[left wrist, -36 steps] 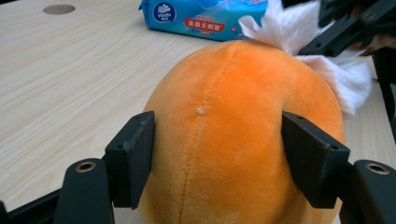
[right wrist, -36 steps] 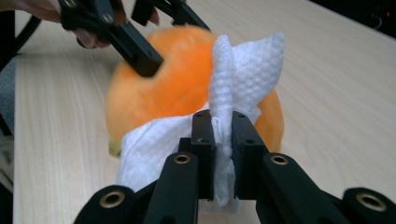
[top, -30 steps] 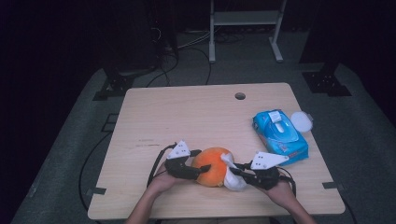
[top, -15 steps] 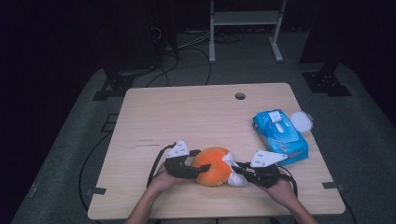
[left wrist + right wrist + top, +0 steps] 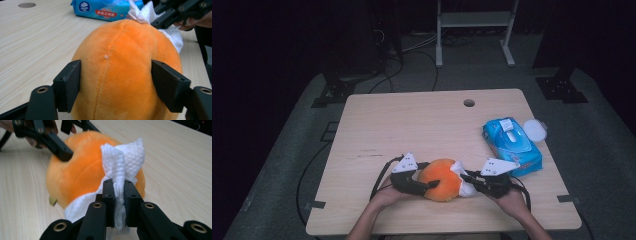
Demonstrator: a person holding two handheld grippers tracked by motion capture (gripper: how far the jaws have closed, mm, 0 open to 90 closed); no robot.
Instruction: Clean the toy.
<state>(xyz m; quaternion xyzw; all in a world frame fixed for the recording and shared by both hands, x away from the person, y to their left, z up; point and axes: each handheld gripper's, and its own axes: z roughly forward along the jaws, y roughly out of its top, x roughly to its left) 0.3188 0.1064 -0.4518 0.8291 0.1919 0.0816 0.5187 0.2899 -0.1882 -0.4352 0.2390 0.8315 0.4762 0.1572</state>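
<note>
A round orange plush toy (image 5: 439,179) lies near the table's front edge. My left gripper (image 5: 428,183) is shut on it from the left. In the left gripper view the two jaws press into the sides of the plush toy (image 5: 125,70), left gripper (image 5: 120,83). My right gripper (image 5: 119,192) is shut on a bunched white wipe (image 5: 125,157), which rests against the plush toy (image 5: 80,175) on its right side. From above, the right gripper (image 5: 464,176) and the wipe (image 5: 460,169) touch the toy's right flank.
A blue pack of wet wipes (image 5: 512,142) lies at the right of the wooden table (image 5: 412,125), with a white lid (image 5: 535,130) beside it. A cable hole (image 5: 469,103) sits near the far edge. Cables and a metal stand are on the dark floor beyond.
The right gripper has shifted slightly with the wipe along the toy's right side. The left gripper keeps its hold and the toy stays in place.
</note>
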